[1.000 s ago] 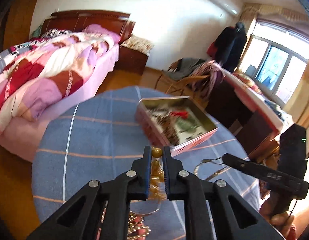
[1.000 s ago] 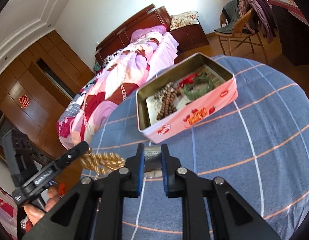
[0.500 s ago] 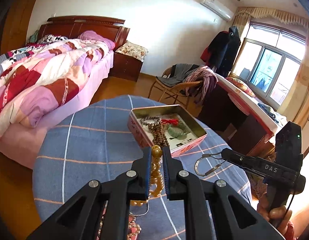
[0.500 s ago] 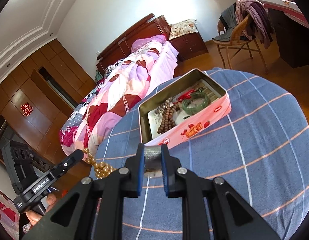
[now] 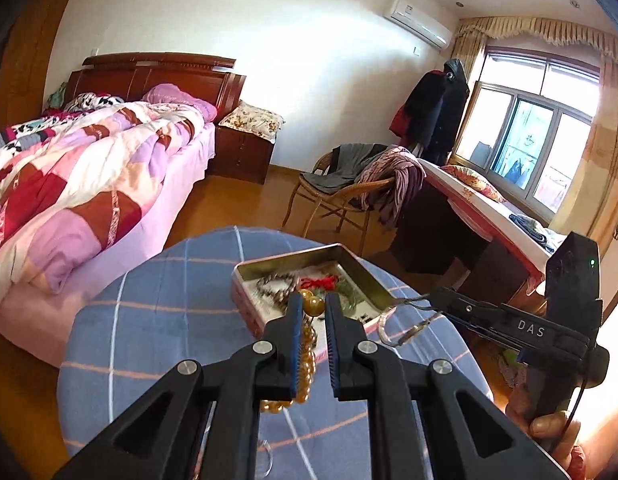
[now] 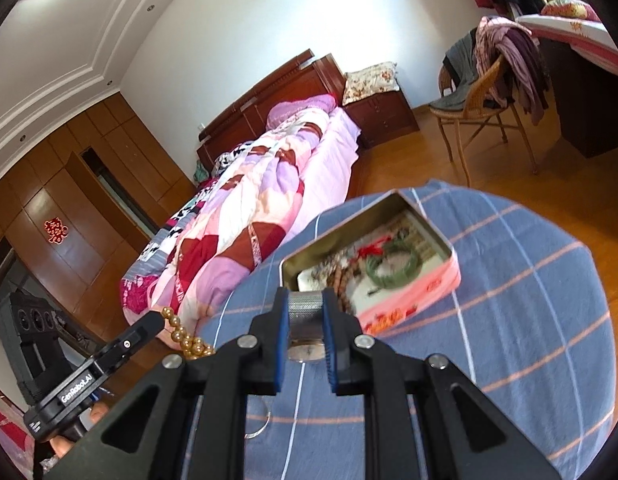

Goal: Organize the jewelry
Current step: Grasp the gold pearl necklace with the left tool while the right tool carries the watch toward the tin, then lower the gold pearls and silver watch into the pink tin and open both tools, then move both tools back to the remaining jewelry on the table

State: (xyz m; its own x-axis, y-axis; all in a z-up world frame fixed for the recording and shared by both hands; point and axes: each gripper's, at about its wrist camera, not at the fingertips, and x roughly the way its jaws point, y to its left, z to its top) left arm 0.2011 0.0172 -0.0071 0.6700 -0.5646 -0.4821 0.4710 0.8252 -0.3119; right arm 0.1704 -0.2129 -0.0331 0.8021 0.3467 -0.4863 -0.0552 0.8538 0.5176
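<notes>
Both grippers are now higher above the tabletop point(image 5: 149, 320) than one second ago, and what they hold has come up with them. The left gripper point(image 5: 311, 308) is closed on a golden bead necklace point(image 5: 307, 356); earlier its lower loops lay bunched on the blue checked cloth, and now the strand hangs free below the fingers, with two beads showing between the fingertips. The right gripper point(image 6: 305, 308) clamps a silver watch point(image 6: 305, 316) by its mesh band, and the round face hangs just under the pads. In the left wrist view the metal band curves out from the tip of this gripper, near the corner of the tin.

On the cloth below the grippers a thin silver ring-shaped piece point(image 6: 261, 424) lies flat.

Farther away stands the pink tin box point(image 6: 409, 292), open, without lid. It looks smaller and farther than before, and it is a little blurred in the right wrist view. Inside it are a brown bead strand point(image 5: 277, 286) at the left, a red cord piece point(image 5: 321, 282) in the middle, and a green bangle point(image 6: 393, 268) to the right.

Behind the tabletop is the bed point(image 5: 89, 184) with a patchwork quilt.
</notes>
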